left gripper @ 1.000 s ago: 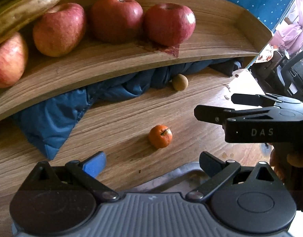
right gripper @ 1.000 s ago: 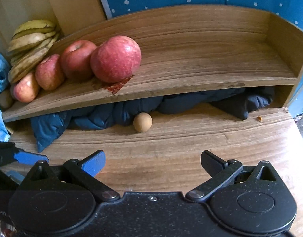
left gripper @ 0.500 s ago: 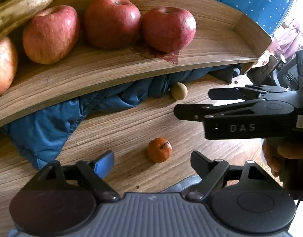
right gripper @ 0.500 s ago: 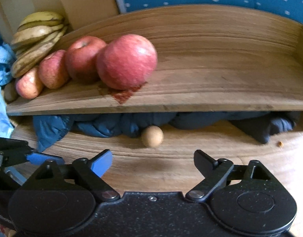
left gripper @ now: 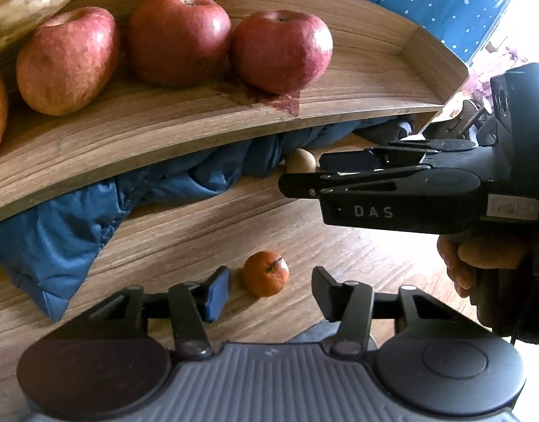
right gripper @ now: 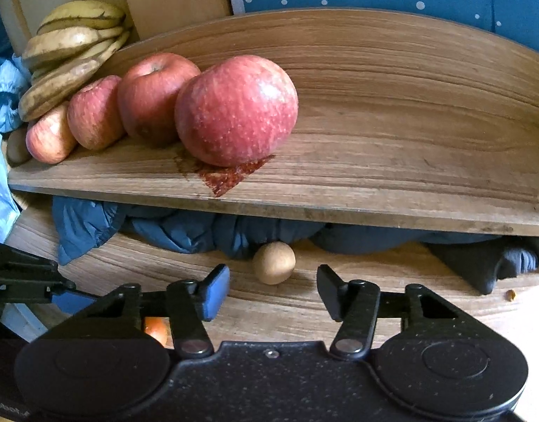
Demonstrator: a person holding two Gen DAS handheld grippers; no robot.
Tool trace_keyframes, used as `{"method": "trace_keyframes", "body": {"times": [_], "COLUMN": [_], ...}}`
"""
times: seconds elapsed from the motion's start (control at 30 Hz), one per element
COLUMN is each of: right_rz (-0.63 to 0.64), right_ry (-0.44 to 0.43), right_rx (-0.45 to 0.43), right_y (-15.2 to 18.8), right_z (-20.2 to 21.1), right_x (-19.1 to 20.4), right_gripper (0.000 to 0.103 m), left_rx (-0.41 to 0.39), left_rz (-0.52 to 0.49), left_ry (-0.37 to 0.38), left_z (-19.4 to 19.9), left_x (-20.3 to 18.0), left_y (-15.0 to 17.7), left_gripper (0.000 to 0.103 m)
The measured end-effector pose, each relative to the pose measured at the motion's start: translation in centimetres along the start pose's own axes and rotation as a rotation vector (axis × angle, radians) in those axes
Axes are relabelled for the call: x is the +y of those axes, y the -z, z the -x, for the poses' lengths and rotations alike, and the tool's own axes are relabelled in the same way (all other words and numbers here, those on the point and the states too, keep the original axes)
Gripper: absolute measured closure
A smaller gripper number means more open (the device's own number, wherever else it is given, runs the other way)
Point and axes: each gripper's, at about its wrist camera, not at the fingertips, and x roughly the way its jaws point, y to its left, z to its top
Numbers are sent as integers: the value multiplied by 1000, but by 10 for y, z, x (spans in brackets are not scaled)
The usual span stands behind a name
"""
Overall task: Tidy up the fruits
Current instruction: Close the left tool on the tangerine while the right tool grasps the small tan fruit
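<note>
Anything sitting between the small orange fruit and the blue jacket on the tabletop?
No. In the left wrist view, only bare wood separates the orange fruit from the blue jacket.

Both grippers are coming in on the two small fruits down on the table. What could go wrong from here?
1. Left gripper is closing but the tangerine sits near the blue finger; it may get nudged away.
2. Brown fruit touches the blue jacket; the closing right gripper could snag cloth.
3. The two grippers are close and could collide.
</note>
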Motion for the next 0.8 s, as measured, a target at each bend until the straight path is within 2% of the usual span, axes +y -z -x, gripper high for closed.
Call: {"method": "trace_keyframes", "body": {"times": [0.23,0.37,0.43,0.8], "right_rz": [24,26,30,9], "right_ry": [18,22,26,13], "right_rx": [-20,-32,-39,-51], "right_y": [1,0,1,9], "right_z": [-6,-8,-8,-1], "right_x": [3,3,3,4], "right_gripper": [59,64,73,74], "left_rx": [-1,-2,-4,-17], "left_rz": [15,19,24,38], "left_ry": [-3,-3,-2,-23], "left_z": [-3,-4,-3,5], "left_x": [3,5,6,8], "left_y": [-2,-4,-4,-3], "left_gripper": [59,69,70,72]}}
